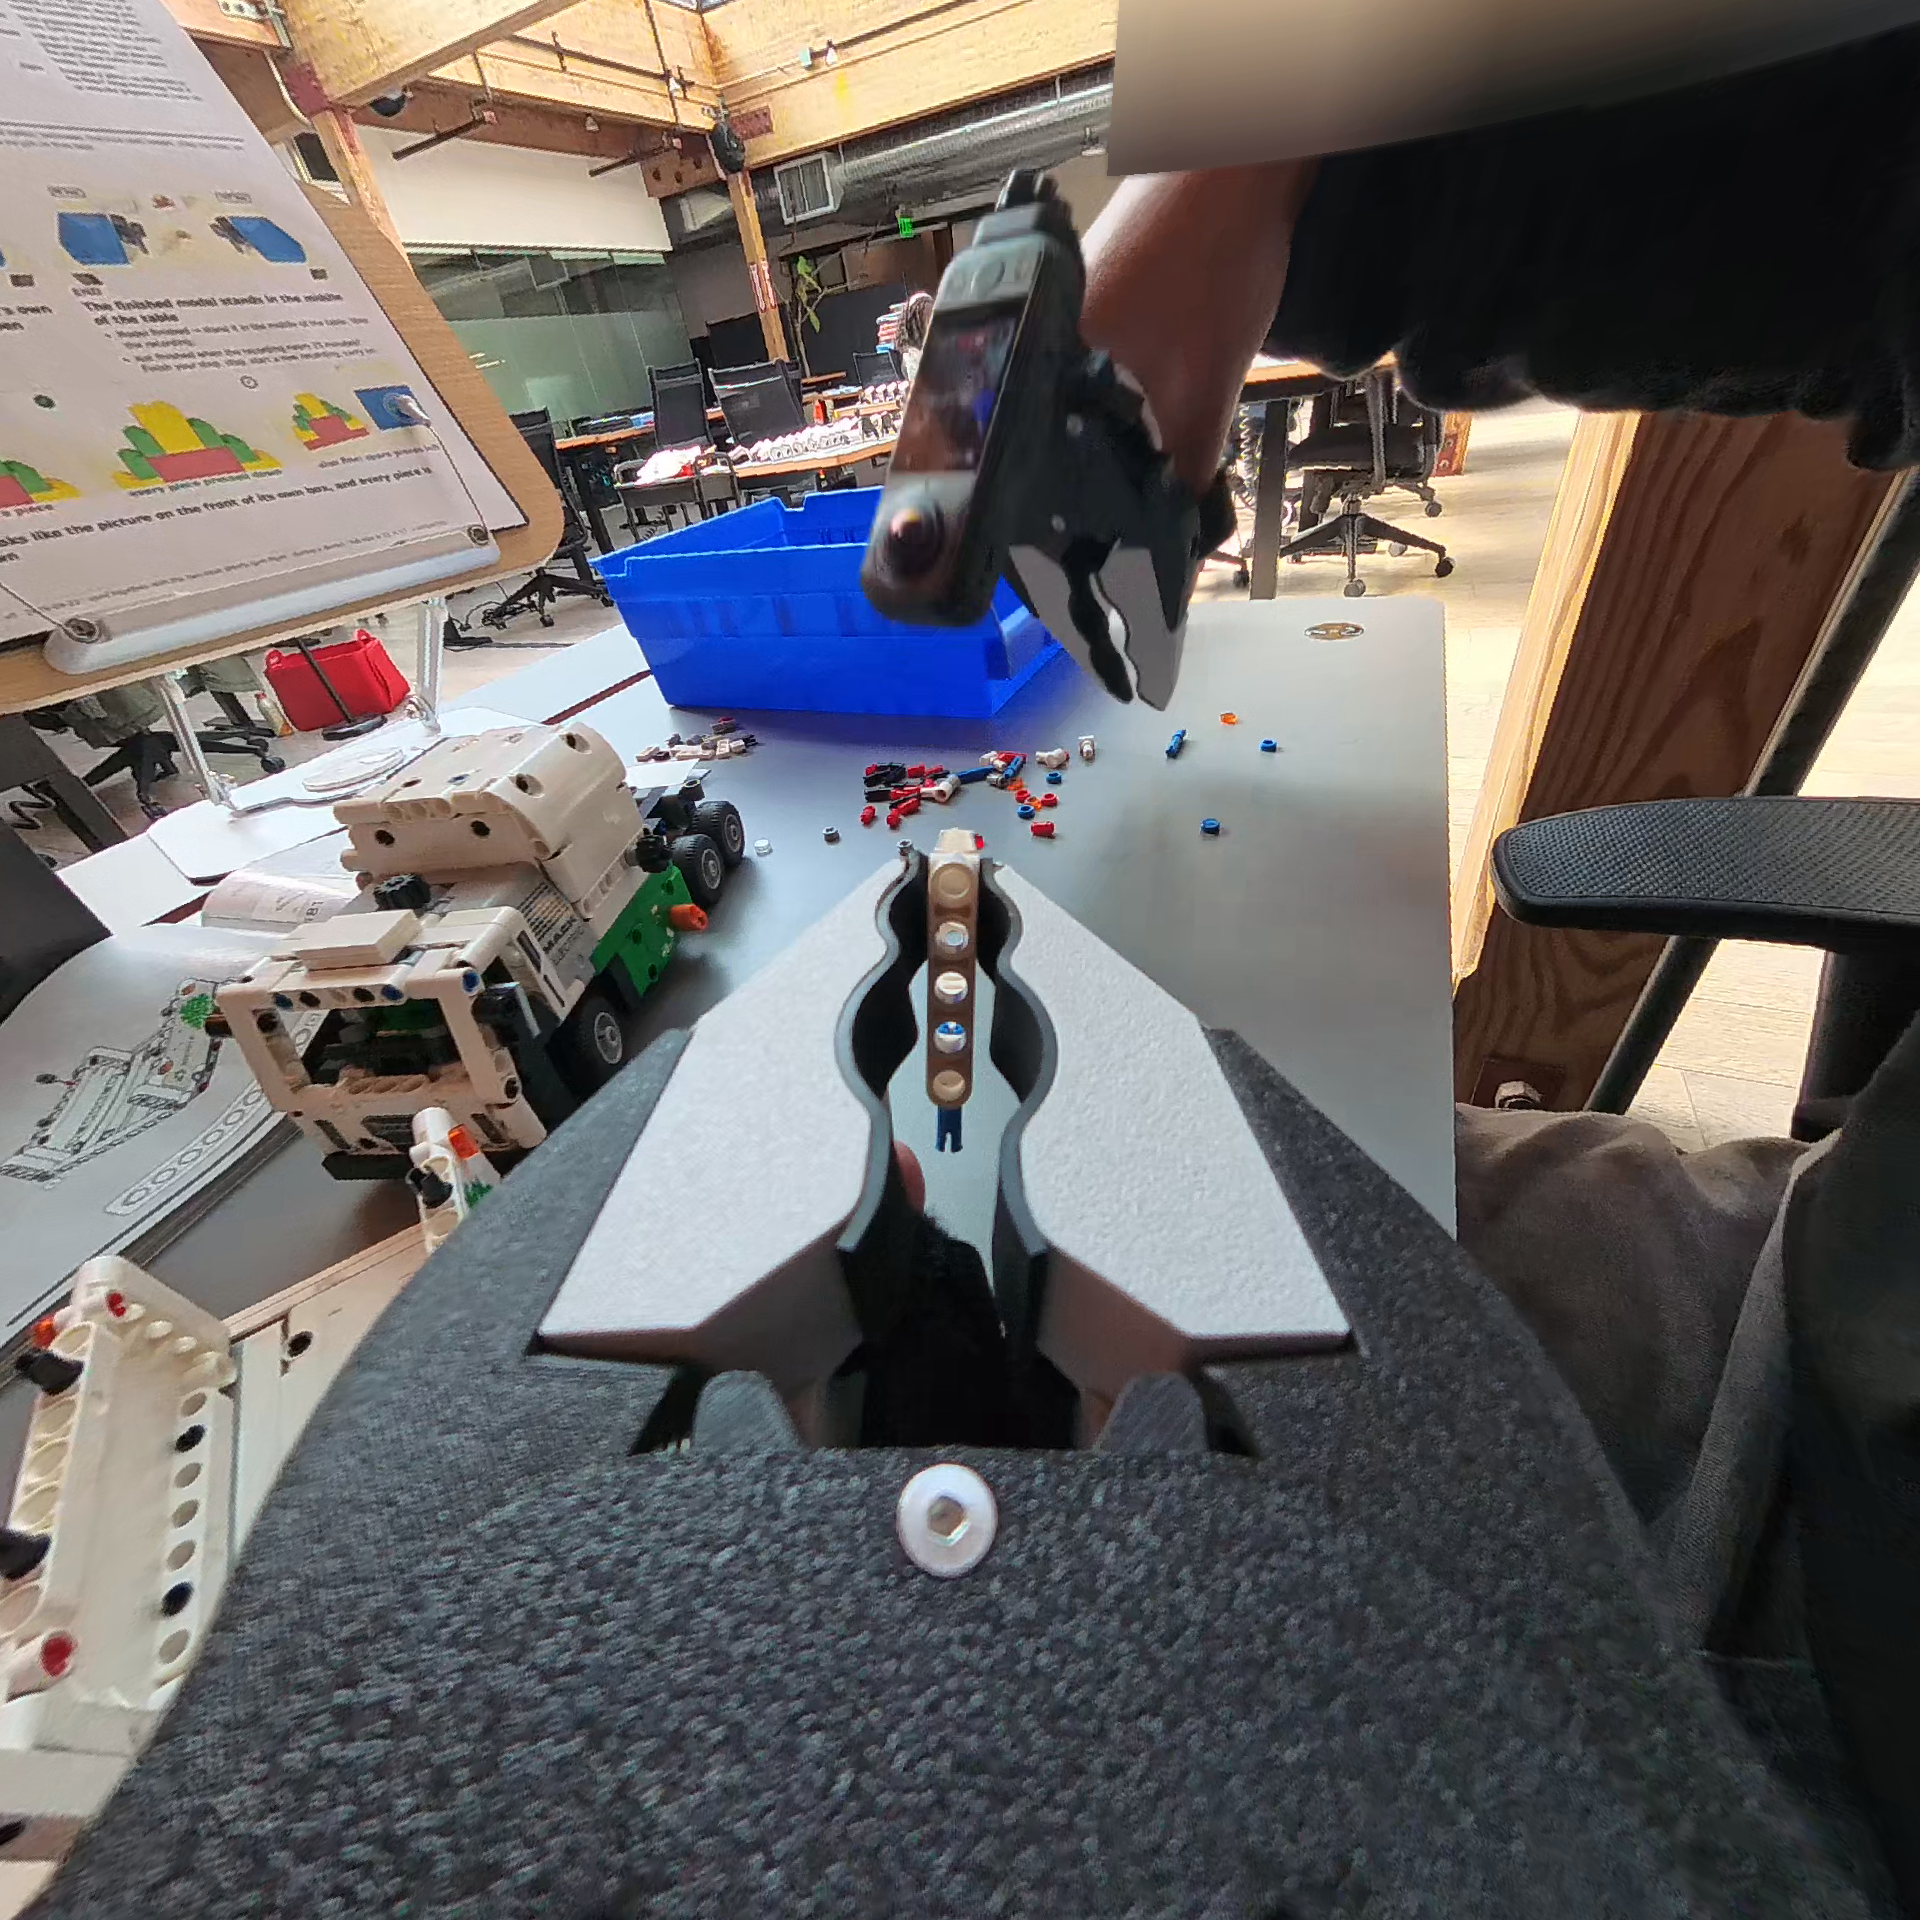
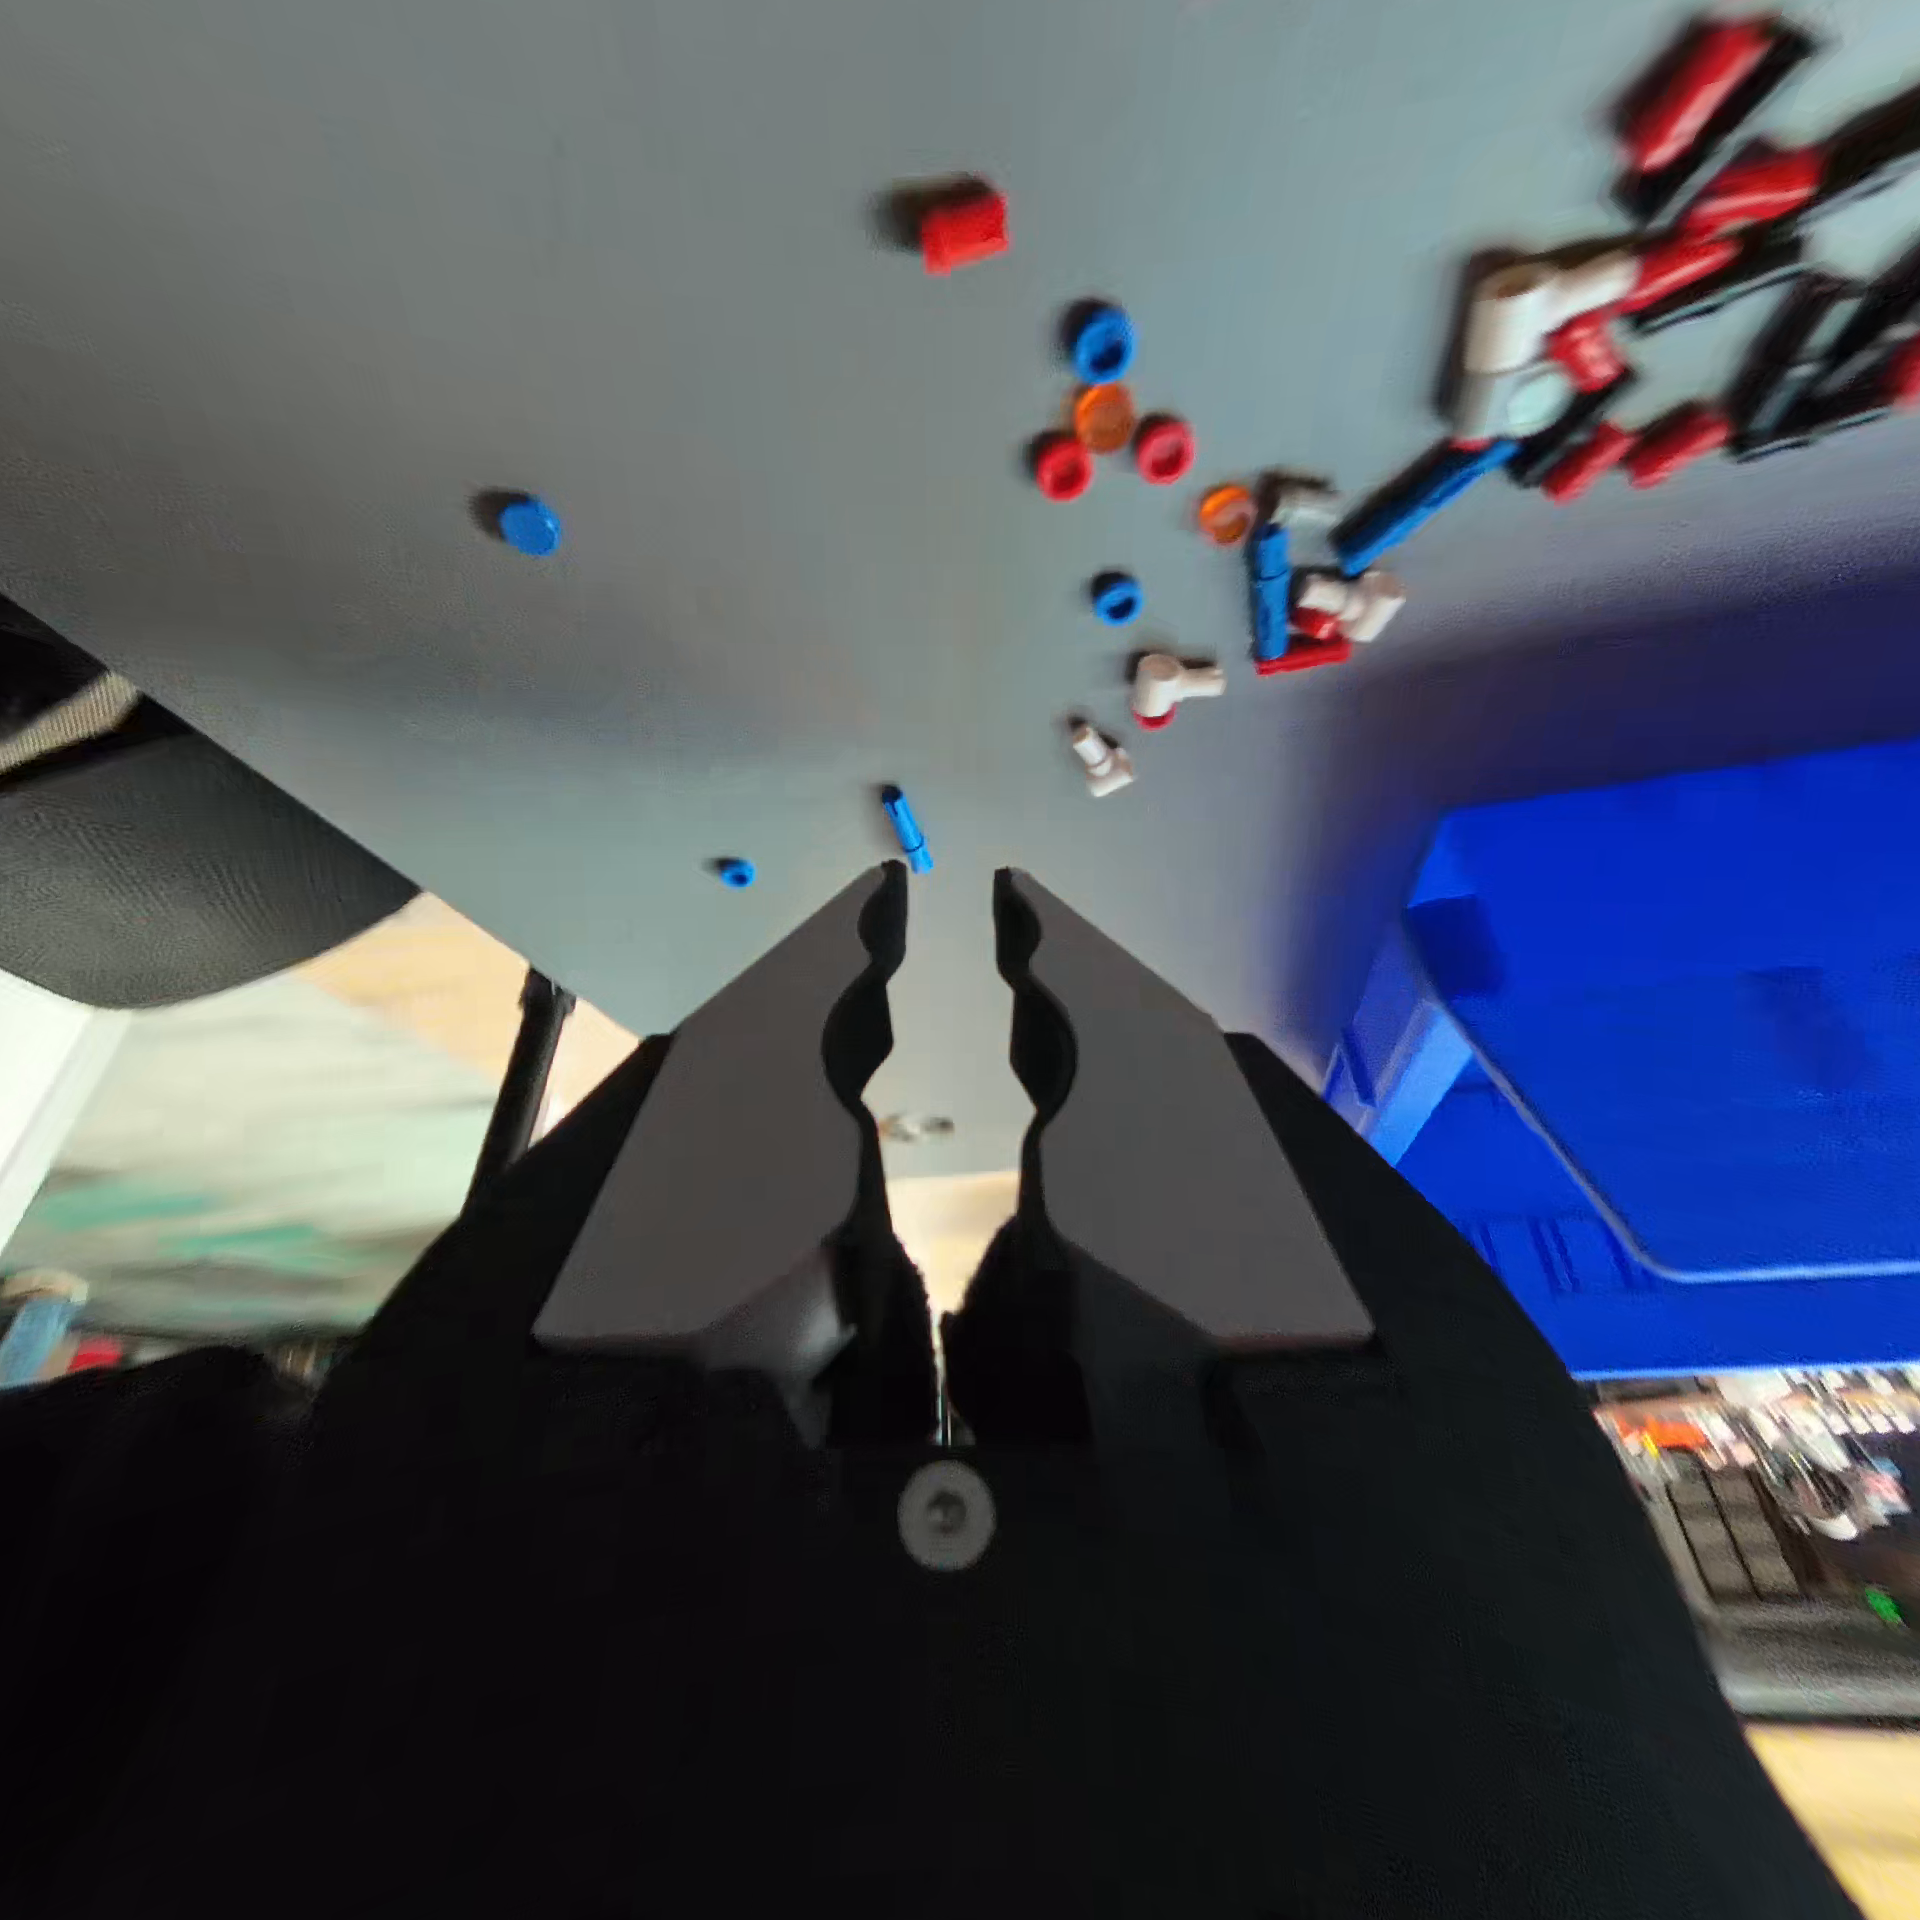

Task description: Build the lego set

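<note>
My left gripper (image 1: 948, 860) is shut on a white beam with a row of holes (image 1: 950, 982). The beam stands lengthwise between the fingers, and a blue pin (image 1: 948, 1130) sticks out of its near end. A part-built white and green truck (image 1: 488, 935) stands on the table to the left. My right gripper (image 2: 948, 878) is open and empty, pointing down at the grey table (image 2: 520, 260). A small blue pin (image 2: 906, 826) lies just ahead of its left fingertip. In the left wrist view the right gripper (image 1: 1127, 665) hangs above the table in front of the blue bin.
A blue bin (image 1: 769, 613) stands at the back, also in the right wrist view (image 2: 1662, 1039). Loose red, blue and white pieces (image 1: 956, 784) are scattered mid-table. An instruction sheet on a stand (image 1: 208, 312) and a booklet (image 1: 104, 1091) are left. A white frame assembly (image 1: 114, 1455) is near left; a chair armrest (image 1: 1714, 862) is right.
</note>
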The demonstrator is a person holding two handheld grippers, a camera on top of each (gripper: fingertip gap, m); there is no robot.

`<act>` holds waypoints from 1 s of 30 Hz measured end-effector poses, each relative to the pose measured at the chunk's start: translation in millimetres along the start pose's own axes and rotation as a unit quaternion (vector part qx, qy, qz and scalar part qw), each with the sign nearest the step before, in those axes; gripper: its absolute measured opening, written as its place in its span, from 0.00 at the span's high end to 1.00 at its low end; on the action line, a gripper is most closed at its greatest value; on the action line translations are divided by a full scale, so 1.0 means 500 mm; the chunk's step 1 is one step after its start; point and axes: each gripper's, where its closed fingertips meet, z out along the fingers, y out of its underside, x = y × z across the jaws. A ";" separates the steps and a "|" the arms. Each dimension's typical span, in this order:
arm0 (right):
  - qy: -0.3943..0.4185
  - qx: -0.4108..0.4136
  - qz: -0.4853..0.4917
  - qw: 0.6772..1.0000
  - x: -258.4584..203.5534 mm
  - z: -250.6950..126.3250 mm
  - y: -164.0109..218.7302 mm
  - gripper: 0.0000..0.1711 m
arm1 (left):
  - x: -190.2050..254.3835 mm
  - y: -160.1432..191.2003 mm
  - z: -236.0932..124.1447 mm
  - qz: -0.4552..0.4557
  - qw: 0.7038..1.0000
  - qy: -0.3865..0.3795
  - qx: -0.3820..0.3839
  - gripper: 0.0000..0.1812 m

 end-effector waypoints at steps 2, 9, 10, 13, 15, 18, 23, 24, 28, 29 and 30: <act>-0.004 0.129 0.021 0.991 -0.001 -0.020 -0.020 0.91 | 0.000 0.000 0.000 -0.001 1.000 0.002 0.000 0.97; 0.007 0.421 0.086 0.903 -0.014 0.006 -0.004 0.92 | 0.012 0.002 0.004 0.011 1.000 0.010 -0.004 0.97; 0.001 0.434 0.088 0.896 -0.019 0.013 -0.003 0.92 | 0.013 0.002 0.005 0.011 1.000 0.011 -0.005 0.97; 0.008 0.418 0.072 0.906 -0.026 0.037 -0.006 0.91 | 0.014 0.003 0.006 0.012 1.000 0.011 -0.006 0.97; 0.020 0.396 0.056 0.916 -0.023 0.045 -0.007 0.93 | 0.014 0.002 0.006 0.013 1.000 0.012 -0.005 0.97; 0.009 0.381 0.040 0.924 -0.021 0.050 -0.011 0.96 | 0.014 0.001 0.005 0.011 1.000 0.012 -0.003 0.97; -0.023 0.371 0.040 0.928 -0.024 0.054 -0.016 0.98 | 0.012 0.000 0.004 0.007 1.000 0.012 0.000 0.97; -0.015 0.370 0.049 0.927 -0.018 0.054 -0.016 0.98 | 0.012 0.000 0.003 0.007 1.000 0.013 0.000 0.97; 0.056 0.455 0.146 0.877 0.031 0.018 -0.017 0.98 | 0.014 -0.001 0.003 0.009 1.000 0.013 0.001 0.97; 0.063 0.499 0.190 0.843 0.041 0.002 -0.014 0.98 | 0.014 -0.001 0.002 0.009 1.000 0.014 0.001 0.97; 0.077 0.544 0.243 0.800 0.054 -0.012 -0.003 0.98 | 0.014 -0.001 0.002 0.009 1.000 0.014 0.001 0.97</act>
